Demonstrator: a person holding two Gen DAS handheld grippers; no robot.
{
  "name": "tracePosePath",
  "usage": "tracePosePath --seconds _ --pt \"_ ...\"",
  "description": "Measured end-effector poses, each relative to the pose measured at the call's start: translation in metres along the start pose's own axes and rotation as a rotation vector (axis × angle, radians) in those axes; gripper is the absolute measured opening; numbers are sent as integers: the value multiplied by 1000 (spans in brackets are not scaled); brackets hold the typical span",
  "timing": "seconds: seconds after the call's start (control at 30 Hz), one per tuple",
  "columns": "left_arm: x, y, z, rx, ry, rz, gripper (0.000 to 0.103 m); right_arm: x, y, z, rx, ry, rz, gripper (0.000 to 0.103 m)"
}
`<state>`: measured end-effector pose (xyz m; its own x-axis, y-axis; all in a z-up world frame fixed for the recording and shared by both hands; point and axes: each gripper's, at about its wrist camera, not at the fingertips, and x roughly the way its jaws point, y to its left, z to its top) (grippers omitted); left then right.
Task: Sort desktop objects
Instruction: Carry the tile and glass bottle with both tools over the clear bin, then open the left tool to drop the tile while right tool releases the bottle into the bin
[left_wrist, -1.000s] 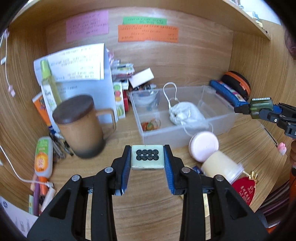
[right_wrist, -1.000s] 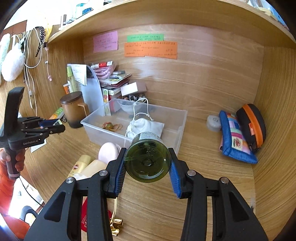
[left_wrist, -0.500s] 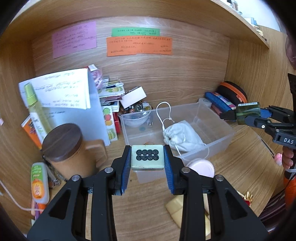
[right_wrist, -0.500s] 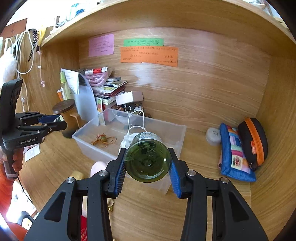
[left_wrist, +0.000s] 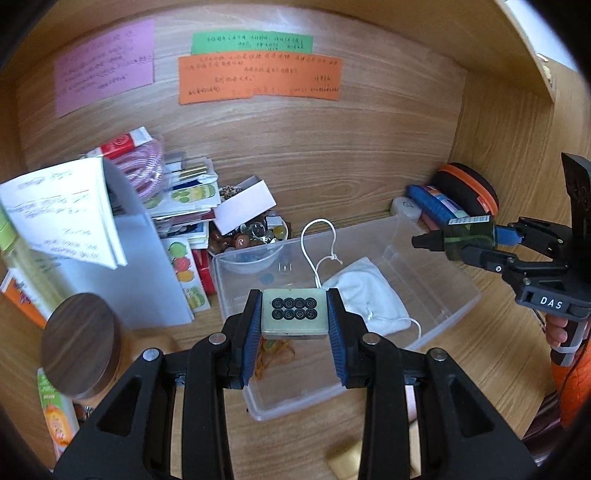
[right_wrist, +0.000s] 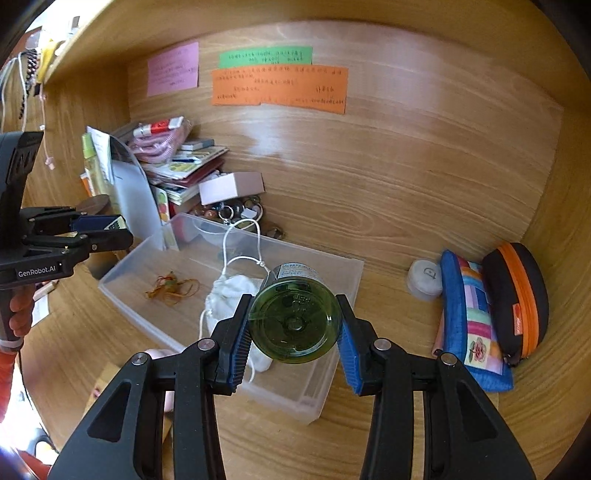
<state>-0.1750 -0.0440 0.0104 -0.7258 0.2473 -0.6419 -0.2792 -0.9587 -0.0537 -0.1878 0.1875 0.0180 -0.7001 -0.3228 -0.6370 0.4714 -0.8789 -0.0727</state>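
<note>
My left gripper (left_wrist: 294, 318) is shut on a pale green mahjong tile (left_wrist: 294, 314) with black circles, held above the near end of a clear plastic bin (left_wrist: 447, 314). My right gripper (right_wrist: 294, 325) is shut on a dark green bottle (right_wrist: 294, 325), seen bottom-first, over the bin's (right_wrist: 343, 266) near right part. In the bin lie a white drawstring pouch (left_wrist: 365, 295), an orange rubber-band tangle (right_wrist: 171, 288) and a small clear bowl (left_wrist: 251, 260). The left view shows the right gripper (left_wrist: 476, 243) with the bottle (left_wrist: 467, 238) at the right; the right view shows the left gripper (right_wrist: 110, 230) at the left.
A brown lidded mug (left_wrist: 79, 345) stands left of the bin, with papers and stacked books (left_wrist: 184, 206) behind. A bowl of beads (left_wrist: 255, 230) sits at the back wall. A colourful pouch (right_wrist: 472, 317), a black-orange case (right_wrist: 517, 299) and a white round case (right_wrist: 424, 278) lie at the right.
Both grippers have moved forward toward the back wall with their loads and now hang over the bin. The mug and the pink-lidded jar have slid toward the lower edge of the views.
</note>
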Motion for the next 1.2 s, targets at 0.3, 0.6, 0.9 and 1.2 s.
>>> tracePosePath --seconds 0.3,0.6,0.9,1.2 --pt "42 4 16 -3 60 -22 33 45 1 7 -36 73 -10 39" --pt "89 9 14 -16 159 -24 33 81 6 7 -109 133 -42 39" --pt "105 11 13 -31 229 -55 33 104 13 6 -148 179 -68 39" --pt "116 -8 11 79 302 23 33 112 27 5 -219 208 -92 39"
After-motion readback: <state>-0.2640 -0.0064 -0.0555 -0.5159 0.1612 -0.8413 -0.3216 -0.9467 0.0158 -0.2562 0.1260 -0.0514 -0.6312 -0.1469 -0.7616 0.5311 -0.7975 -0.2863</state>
